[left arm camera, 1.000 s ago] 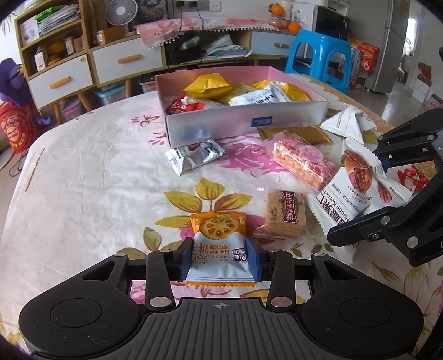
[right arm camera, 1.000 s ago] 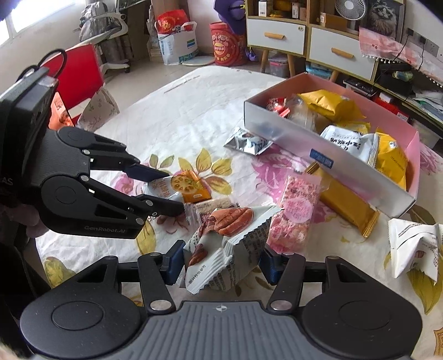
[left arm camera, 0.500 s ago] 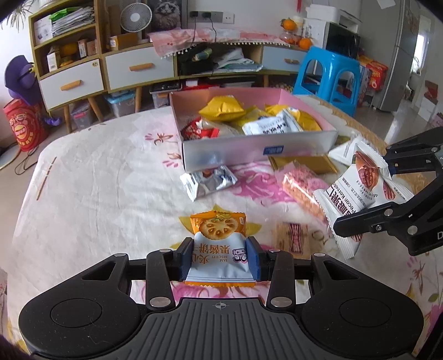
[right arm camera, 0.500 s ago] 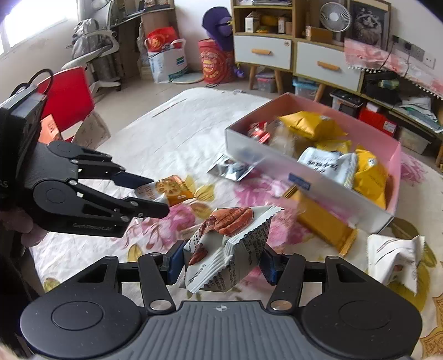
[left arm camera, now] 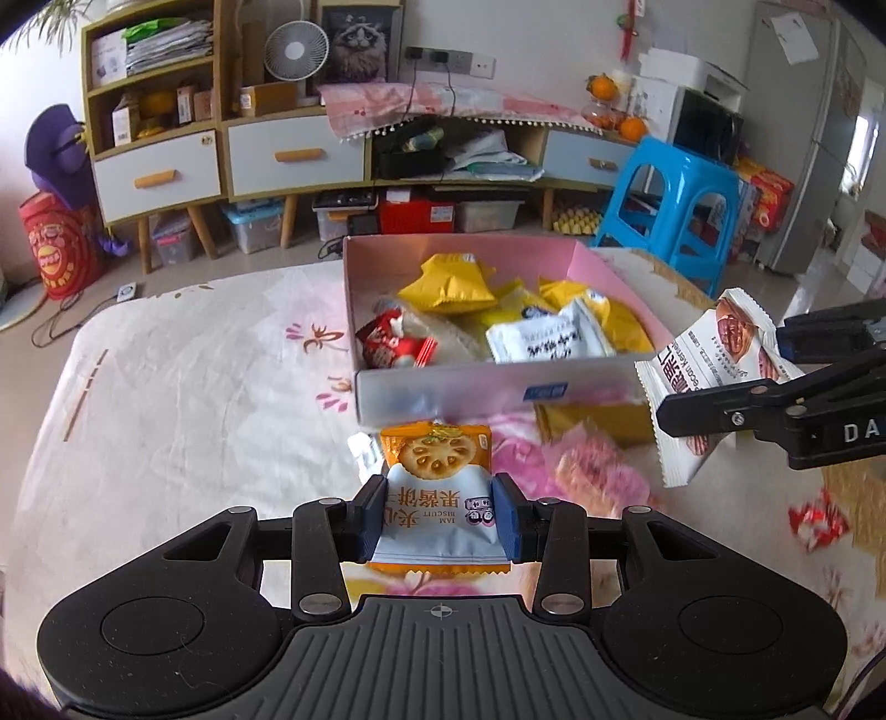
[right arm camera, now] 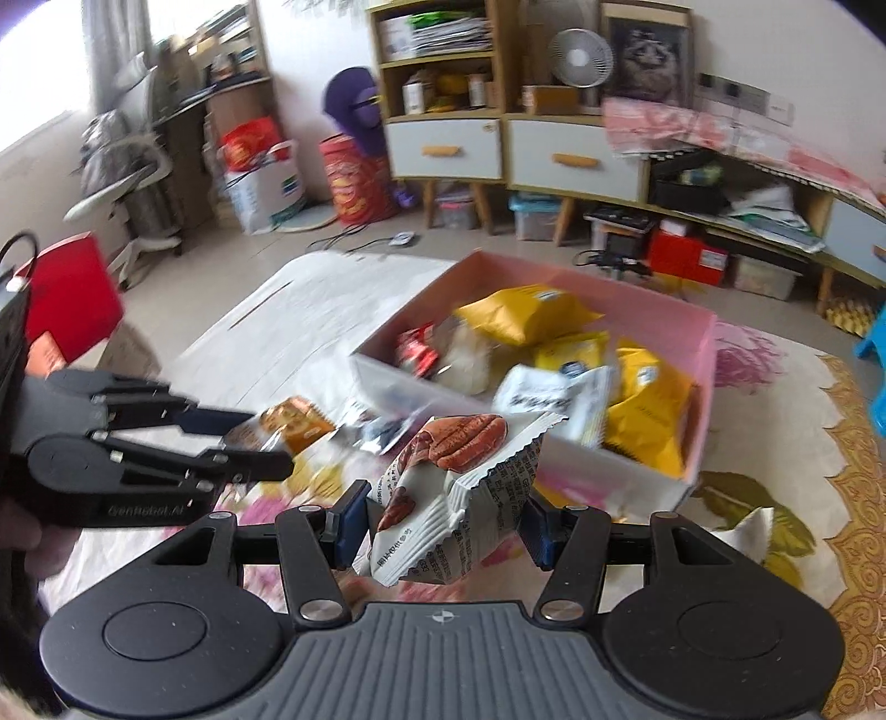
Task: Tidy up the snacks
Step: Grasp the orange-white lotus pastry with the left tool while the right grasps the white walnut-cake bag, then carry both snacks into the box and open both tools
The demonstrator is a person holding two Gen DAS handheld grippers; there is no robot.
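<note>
Left wrist view: the left gripper [left arm camera: 440, 515] is clamped on a jam biscuit packet [left arm camera: 437, 487], whose long axis runs straight out along the fingers. The pink box [left arm camera: 470, 387] lies just beyond the fingertips, straight ahead and lower. The right gripper [right arm camera: 443, 523] pinches a white pecan snack packet [right arm camera: 454, 498] that stands tilted between its pads; from those fingers the box sits ahead and slightly right. I judge both are about equally near the box.

Wooden shelf unit [left arm camera: 152, 105] with white drawers, blue plastic stool [left arm camera: 678, 205], desk fan [left arm camera: 285, 50], pale walls, daylight
</note>
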